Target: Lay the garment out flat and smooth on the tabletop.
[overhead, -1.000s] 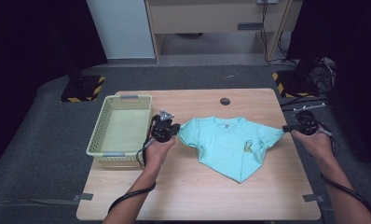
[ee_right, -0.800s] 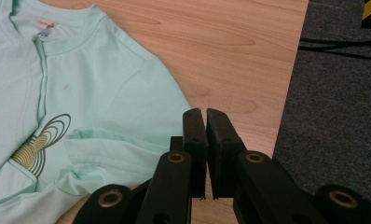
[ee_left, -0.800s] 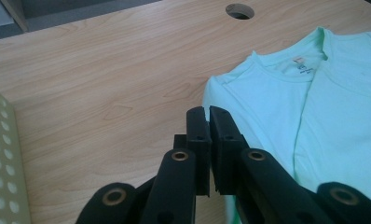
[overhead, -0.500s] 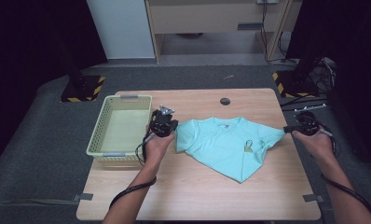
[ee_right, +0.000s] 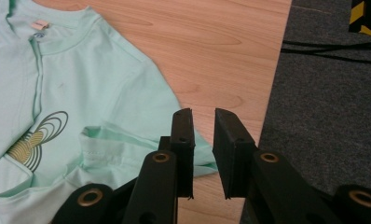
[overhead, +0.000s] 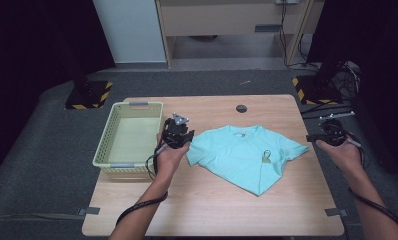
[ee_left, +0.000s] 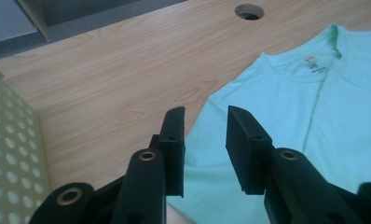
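Note:
A mint-green T-shirt [overhead: 242, 152] with a small print on the chest lies spread flat across the middle of the wooden table [overhead: 212, 210]. My left gripper [overhead: 183, 131] hovers at the shirt's left sleeve. Its jaws [ee_left: 204, 140] have just been opening and stand apart over the sleeve edge of the shirt [ee_left: 291, 116], not pressing on the cloth. My right gripper [overhead: 323, 135] is at the table's right edge by the other sleeve. Its jaws [ee_right: 203, 140] have also just been opening, with a narrow gap and the sleeve tip of the shirt [ee_right: 81, 93] lying just below.
A pale yellow perforated basket [overhead: 109, 164] stands left of the shirt, its wall [ee_left: 11, 154] close beside my left gripper. A round cable hole [overhead: 242, 108] is near the table's far edge. Grey carpet [ee_right: 323, 116] lies beyond the table's right edge.
The left hand has shifted slightly at the left sleeve. The right hand has stayed at the right sleeve. The shirt lies much as before.

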Available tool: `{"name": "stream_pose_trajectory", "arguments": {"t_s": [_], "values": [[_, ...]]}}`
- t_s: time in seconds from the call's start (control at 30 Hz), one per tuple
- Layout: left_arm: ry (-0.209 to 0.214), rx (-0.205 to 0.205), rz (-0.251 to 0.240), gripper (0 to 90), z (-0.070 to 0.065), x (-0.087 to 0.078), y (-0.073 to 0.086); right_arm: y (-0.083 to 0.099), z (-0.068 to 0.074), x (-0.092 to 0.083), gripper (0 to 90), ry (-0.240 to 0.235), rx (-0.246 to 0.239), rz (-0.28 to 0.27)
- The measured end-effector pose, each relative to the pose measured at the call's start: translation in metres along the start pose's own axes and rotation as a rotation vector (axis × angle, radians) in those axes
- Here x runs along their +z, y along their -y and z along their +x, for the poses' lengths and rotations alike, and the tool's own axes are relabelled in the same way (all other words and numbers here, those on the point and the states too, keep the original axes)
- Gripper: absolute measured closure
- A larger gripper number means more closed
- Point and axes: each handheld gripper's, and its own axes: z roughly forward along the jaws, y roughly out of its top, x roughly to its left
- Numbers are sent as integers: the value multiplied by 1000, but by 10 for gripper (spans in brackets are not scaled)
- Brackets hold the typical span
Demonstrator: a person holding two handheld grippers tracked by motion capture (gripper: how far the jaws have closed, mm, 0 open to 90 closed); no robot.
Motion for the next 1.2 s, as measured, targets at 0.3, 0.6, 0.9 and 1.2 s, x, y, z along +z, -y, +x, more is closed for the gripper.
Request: {"name": "stream_pose_trajectory", "arguments": {"t_s": [0.3, 0.6, 0.9, 1.2], "values": [[61, 21, 2, 632, -23, 11, 1, -1, 18, 12, 678, -41, -39, -2], [108, 29, 5, 577, -39, 28, 1, 4, 42, 22, 545, -120, -91, -40], [172, 27, 10, 597, -53, 47, 1, 9, 65, 34, 541, -186, -155, -44], [232, 18, 25, 652, -63, 66, 0, 6, 83, 37, 614, -214, -190, -39]]}}
